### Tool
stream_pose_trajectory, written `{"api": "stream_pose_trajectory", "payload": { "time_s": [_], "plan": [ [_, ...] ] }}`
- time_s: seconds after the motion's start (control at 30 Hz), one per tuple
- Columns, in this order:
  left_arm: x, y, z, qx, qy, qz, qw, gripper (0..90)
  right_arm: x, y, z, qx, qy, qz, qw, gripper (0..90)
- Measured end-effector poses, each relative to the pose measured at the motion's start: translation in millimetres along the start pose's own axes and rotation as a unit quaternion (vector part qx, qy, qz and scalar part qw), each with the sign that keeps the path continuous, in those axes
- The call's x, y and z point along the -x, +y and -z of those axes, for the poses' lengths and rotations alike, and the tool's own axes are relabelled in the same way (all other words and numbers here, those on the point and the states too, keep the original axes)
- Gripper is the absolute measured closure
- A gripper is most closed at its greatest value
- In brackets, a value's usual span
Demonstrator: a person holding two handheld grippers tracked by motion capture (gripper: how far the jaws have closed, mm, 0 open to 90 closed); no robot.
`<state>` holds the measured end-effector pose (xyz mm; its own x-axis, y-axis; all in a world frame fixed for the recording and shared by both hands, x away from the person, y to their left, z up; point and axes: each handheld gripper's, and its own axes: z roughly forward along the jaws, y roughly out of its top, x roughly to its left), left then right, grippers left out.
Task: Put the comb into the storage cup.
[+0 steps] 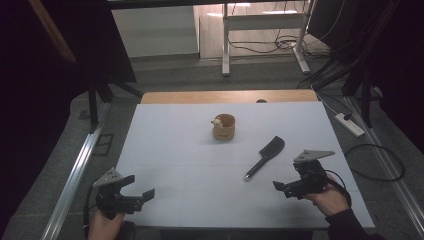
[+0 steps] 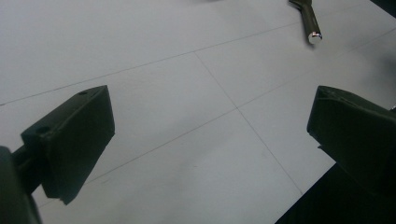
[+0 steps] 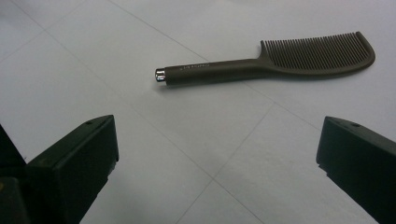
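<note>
A black comb (image 1: 265, 156) with a silver-capped handle lies flat on the white table (image 1: 175, 150), right of centre. In the right gripper view the comb (image 3: 271, 63) is ahead of the jaws, with its teeth to the right. My right gripper (image 1: 287, 181) hovers just below the handle end; it is open (image 3: 217, 149) and holds nothing. A small brown cup (image 1: 223, 127) with a pale object at its rim stands near the table's middle. At the front left corner my left gripper (image 1: 140, 186) is open (image 2: 210, 126) over bare table. The comb's handle tip (image 2: 310, 23) shows far ahead of it.
A wooden strip (image 1: 230, 96) runs along the table's far edge. On the floor at the right are a power strip (image 1: 350, 124) and cables. A metal rail (image 1: 75, 175) runs along the left side. A desk frame (image 1: 260, 30) stands farther back.
</note>
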<state>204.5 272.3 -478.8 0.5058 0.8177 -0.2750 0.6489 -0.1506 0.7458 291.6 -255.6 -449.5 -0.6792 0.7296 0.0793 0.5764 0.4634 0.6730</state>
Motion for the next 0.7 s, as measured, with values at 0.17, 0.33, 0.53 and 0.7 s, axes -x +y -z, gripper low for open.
{"api": "stream_pose_trajectory", "payload": {
  "time_s": [0.17,0.33,0.53,0.7],
  "plan": [
    [0.0,0.1,-0.1,-0.001,0.000,0.000,1.0000,1.6,-0.1,3.7,-2.9,-0.002,0.003,-0.005,1.0000,0.0],
    [0.0,0.0,-0.1,-0.001,0.000,0.000,1.0000,1.7,-2.4,9.8,-7.0,-0.005,0.004,0.005,1.0000,0.0],
    [-0.1,0.1,-0.2,-0.001,0.000,0.000,1.0000,1.8,-3.9,14.2,-12.0,-0.007,0.001,0.008,0.9999,0.0],
    [-0.2,0.1,-0.2,0.000,0.000,0.001,1.0000,1.8,-5.4,16.4,-16.2,-0.009,0.000,0.014,0.9999,0.0]
  ]
}}
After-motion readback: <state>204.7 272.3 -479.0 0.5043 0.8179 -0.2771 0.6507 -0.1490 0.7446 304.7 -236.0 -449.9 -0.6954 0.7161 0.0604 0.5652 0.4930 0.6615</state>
